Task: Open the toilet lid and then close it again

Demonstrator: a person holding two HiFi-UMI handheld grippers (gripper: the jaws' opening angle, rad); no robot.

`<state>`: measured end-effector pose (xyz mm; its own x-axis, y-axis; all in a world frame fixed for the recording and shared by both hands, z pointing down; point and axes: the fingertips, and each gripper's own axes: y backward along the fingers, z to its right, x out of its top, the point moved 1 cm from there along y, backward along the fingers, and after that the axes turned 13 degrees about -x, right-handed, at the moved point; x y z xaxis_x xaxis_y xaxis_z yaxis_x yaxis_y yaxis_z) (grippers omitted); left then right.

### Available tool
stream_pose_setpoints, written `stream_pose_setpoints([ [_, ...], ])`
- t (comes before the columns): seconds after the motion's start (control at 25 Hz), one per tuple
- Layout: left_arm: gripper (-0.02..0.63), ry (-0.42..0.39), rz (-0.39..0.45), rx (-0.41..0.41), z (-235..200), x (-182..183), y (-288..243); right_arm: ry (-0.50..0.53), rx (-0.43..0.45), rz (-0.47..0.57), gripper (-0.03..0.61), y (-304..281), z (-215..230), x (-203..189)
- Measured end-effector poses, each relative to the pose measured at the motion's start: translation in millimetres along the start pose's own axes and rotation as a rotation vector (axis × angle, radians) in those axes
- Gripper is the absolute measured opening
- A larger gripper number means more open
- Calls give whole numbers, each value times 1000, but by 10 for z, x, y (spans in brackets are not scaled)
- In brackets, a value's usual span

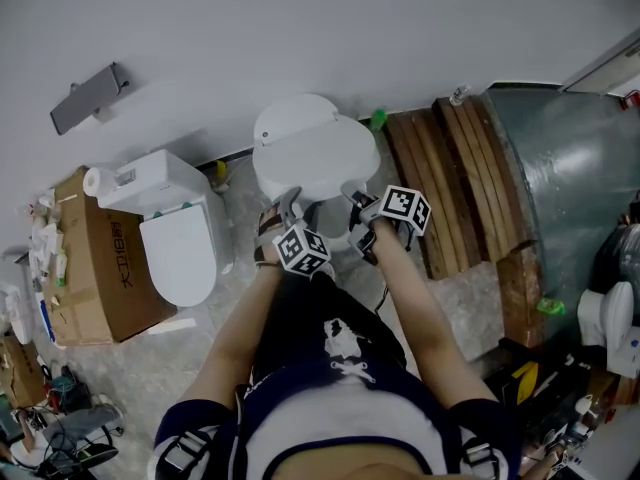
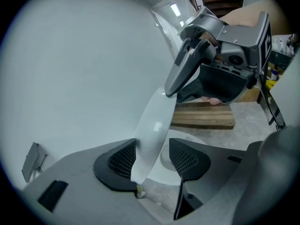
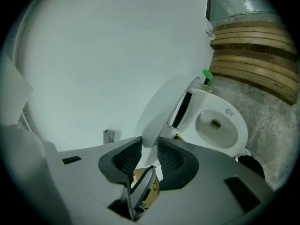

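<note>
The white toilet lid (image 1: 318, 156) stands half raised over its bowl (image 3: 220, 125), against the wall. In the head view both grippers reach its front edge, the left gripper (image 1: 290, 206) beside the right gripper (image 1: 354, 198). In the left gripper view the thin lid (image 2: 154, 121) runs up between the jaws. It lies against the left pad, and the right pad (image 2: 185, 159) stands apart from it. The right gripper (image 2: 171, 92) shows higher on the same edge. In the right gripper view the lid's (image 3: 161, 111) rim is pinched between both pads of the right gripper (image 3: 150, 154).
A second white toilet (image 1: 182, 248) and a cardboard box (image 1: 95, 268) stand to the left. Stacked wooden boards (image 1: 470, 178) and a metal duct (image 1: 570, 168) fill the right. A green-capped bottle (image 1: 378, 120) sits by the wall. A grey bracket (image 1: 88, 98) hangs on the wall.
</note>
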<state>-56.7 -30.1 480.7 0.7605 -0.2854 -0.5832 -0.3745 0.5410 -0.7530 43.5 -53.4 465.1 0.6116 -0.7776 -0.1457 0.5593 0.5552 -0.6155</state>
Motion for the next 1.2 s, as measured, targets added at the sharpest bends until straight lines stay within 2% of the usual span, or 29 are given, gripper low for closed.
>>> stream_pose_setpoints([
  [0.28,219,15,-17,-31,214,-131,56,-6,3,-2,97,-3,128,-71],
  [0.52,219,118,16,-71,323,-162,130,-17,9,-15,98,1,245,-146],
  [0.68,219,121,24,-86,366,-190,147,-41,11,-9,98,-10,295,-187],
  [1.04,219,192,29,-134,429,-350,139,-37,-1,13,97,-2,391,-276],
  [1.12,219,234,33,-161,489,-396,123,-59,39,33,93,3,423,-289],
  [1.2,219,328,42,-214,588,-459,99,-80,81,52,87,8,473,-302],
])
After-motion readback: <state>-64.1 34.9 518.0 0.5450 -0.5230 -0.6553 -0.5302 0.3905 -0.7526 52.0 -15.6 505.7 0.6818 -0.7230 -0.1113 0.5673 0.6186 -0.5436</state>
